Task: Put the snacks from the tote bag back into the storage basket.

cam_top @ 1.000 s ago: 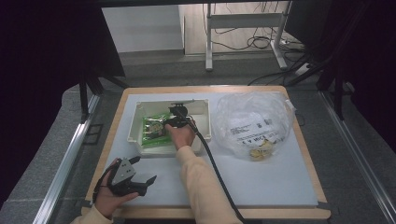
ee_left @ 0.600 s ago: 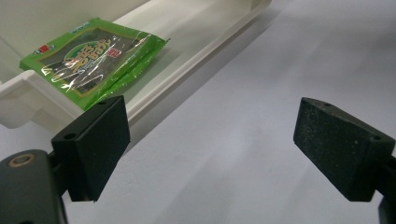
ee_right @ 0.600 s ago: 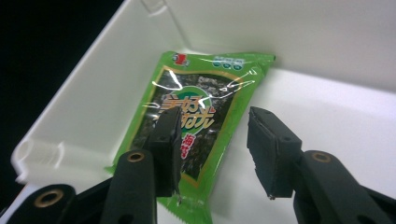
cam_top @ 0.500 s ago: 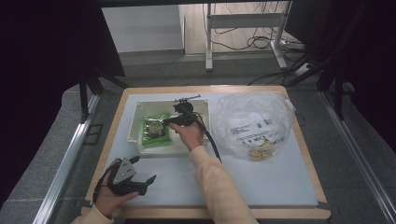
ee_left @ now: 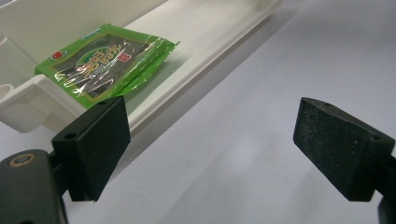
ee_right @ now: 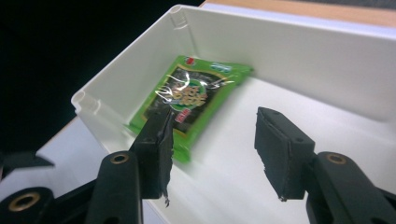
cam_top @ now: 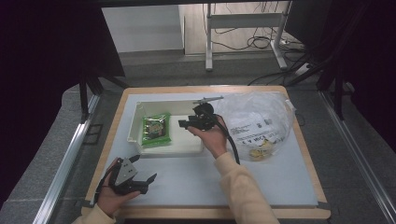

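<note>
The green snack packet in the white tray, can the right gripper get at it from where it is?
Probably yes. The right gripper is open above the white plastic tray, and nothing lies between it and the green foil snack packet.

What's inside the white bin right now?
The white bin holds one green snack packet, lying flat at its left end. The rest of the floor in sight is bare. The right gripper and hand above it cover part of the right end.

We see a wood-edged desk [cam_top: 299,144] with a pale top, grey floor [cam_top: 46,163] around it, a white wall [cam_top: 140,28] behind, and a metal stand [cam_top: 243,21] trailing cables [cam_top: 261,42].
</note>
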`<state>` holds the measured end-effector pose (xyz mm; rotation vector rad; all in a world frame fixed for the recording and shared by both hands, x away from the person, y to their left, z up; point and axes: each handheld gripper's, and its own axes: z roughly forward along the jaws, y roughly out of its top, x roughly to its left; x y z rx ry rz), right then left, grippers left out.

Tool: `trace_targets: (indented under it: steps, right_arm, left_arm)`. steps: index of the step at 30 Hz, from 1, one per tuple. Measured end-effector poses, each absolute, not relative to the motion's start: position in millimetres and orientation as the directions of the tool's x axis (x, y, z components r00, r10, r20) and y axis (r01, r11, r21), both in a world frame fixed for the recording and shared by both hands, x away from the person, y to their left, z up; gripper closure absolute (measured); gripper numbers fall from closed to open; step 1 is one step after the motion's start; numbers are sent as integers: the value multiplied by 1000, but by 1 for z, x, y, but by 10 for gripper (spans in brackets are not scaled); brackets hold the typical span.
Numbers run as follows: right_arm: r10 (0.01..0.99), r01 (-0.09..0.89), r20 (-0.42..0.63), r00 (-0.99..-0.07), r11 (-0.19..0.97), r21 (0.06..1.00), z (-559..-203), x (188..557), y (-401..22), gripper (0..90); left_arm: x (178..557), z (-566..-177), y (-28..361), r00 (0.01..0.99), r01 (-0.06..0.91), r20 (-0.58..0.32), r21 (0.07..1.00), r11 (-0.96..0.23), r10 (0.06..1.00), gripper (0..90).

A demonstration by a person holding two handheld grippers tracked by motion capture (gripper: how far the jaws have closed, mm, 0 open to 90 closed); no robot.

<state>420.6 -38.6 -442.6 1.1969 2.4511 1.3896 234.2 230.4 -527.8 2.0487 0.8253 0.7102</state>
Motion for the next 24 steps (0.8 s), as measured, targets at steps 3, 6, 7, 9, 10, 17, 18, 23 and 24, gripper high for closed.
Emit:
trace_targets:
  steps: [3, 6, 7, 9, 10, 17, 18, 23, 24]
  right_arm:
    - [659, 561, 266, -704, 286, 777, -439, 413, -59, 477]
    - [656, 546, 250, -712, 293, 785, -438, 405, -77, 474]
    - [654, 537, 241, -717, 297, 790, -437, 402, -83, 471]
    - [643, 518, 229, -731, 305, 799, -436, 396, -94, 465]
    - [638, 508, 220, -738, 311, 803, -436, 393, -97, 461]
    - [620, 453, 163, -768, 344, 823, -440, 365, -137, 436]
    - [623, 452, 160, -766, 344, 823, -441, 362, -142, 435]
    - [651, 436, 127, -748, 339, 834, -453, 341, -171, 418]
    - [655, 440, 126, -745, 341, 831, -455, 338, -175, 416]
  left_arm:
    - [236, -530, 230, 623, 314, 203, 820, -479, 756, 109]
    - [237, -532, 228, 614, 322, 201, 819, -474, 763, 109]
    - [237, -532, 228, 614, 319, 203, 820, -476, 763, 109]
    - [236, -532, 227, 615, 315, 210, 818, -481, 760, 109]
    - [236, -532, 226, 614, 316, 211, 817, -482, 760, 109]
    - [238, -535, 225, 610, 334, 200, 813, -478, 767, 109]
    - [238, -536, 225, 609, 335, 196, 814, -474, 769, 109]
    - [239, -536, 226, 606, 341, 193, 814, -471, 772, 109]
    - [239, -536, 226, 606, 341, 193, 814, -471, 772, 109]
